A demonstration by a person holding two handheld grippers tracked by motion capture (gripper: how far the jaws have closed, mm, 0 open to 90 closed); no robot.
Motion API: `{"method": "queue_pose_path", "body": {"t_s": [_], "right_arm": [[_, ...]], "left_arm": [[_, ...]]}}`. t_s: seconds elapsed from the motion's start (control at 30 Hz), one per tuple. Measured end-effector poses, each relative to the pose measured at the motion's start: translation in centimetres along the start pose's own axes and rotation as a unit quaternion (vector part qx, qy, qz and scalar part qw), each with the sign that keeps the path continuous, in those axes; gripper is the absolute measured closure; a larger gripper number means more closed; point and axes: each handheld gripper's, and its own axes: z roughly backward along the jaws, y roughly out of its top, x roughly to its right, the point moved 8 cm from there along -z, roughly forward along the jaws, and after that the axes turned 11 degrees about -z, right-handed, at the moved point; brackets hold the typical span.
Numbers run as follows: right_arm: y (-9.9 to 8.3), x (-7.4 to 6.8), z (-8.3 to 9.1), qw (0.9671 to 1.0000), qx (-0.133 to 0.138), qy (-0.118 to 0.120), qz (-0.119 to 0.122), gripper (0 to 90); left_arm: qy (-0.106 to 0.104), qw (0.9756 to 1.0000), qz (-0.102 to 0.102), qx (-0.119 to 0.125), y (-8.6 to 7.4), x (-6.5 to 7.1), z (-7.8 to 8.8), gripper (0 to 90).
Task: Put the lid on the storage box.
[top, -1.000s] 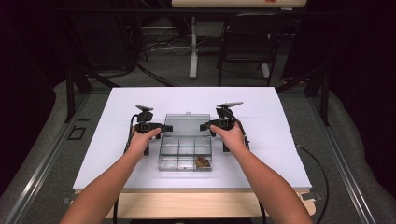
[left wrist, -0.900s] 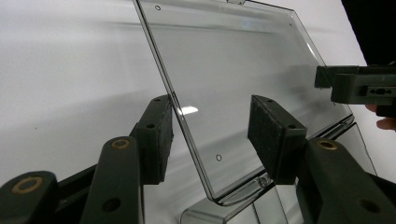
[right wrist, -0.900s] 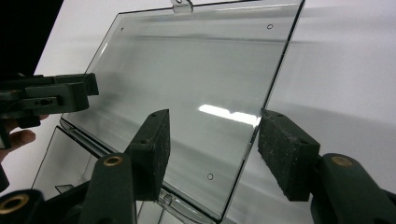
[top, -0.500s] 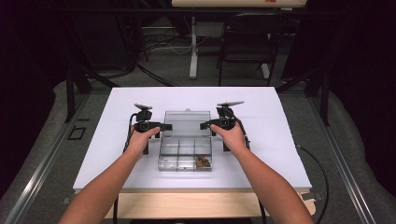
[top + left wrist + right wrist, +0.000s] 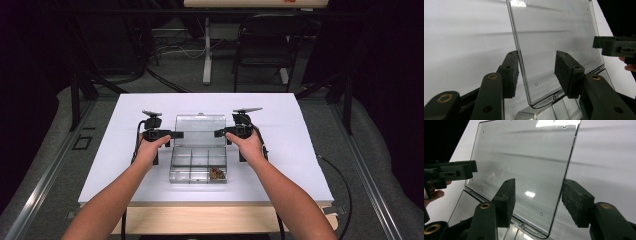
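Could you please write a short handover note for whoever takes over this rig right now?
Left tongs: jaws astride the left edge of the clear lid; they have just been closing. One pad looks to be at the edge, the other still apart, so not yet clamped.
Right tongs: jaws astride the lid's right edge, a gap at both pads, open.
Clear compartment box: mid-table, lid swung open and leaning back on its hinge. Small brown items sit in the near right compartment.
Done: box open, both tongs lined up on the lid.
Left, probably: grip the lid's edges and swing it shut.
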Motion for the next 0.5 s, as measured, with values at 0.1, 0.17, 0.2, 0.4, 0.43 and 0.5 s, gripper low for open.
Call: {"method": "queue_pose_path", "body": {"t_s": [0.1, 0.17, 0.2, 0.4, 0.43, 0.5], "right_arm": [[-0.03, -0.1, 0.21, 1.0, 0.0, -0.001, 0.003, 45.6], [-0.03, -0.17, 0.34, 1.0, 0.001, -0.002, 0.008, 45.8], [-0.02, -0.25, 0.35, 1.0, 0.003, -0.001, 0.008, 46.0], [-0.01, -0.47, 0.67, 0.9999, 0.009, -0.002, 0.013, 47.0], [0.01, -0.55, 0.72, 0.9998, 0.012, -0.001, 0.014, 47.1], [-0.04, -0.6, 0.92, 0.9998, 0.009, -0.002, 0.017, 47.3]], "left_arm": [[-0.001, 1.0, -0.001, -0.001, 0.04, 0.05, 0.21, 55.9], [-0.001, 1.0, 0.0, 0.003, 0.11, 0.09, 0.25, 56.5], [0.0, 1.0, -0.001, 0.003, 0.11, 0.11, 0.3, 56.8], [0.0, 0.9999, -0.005, 0.011, 0.25, 0.32, 0.59, 57.7], [-0.001, 0.9999, -0.005, 0.01, 0.25, 0.37, 0.67, 57.9], [0.0, 0.9999, -0.009, 0.008, 0.25, 0.41, 0.85, 58.7]]}}
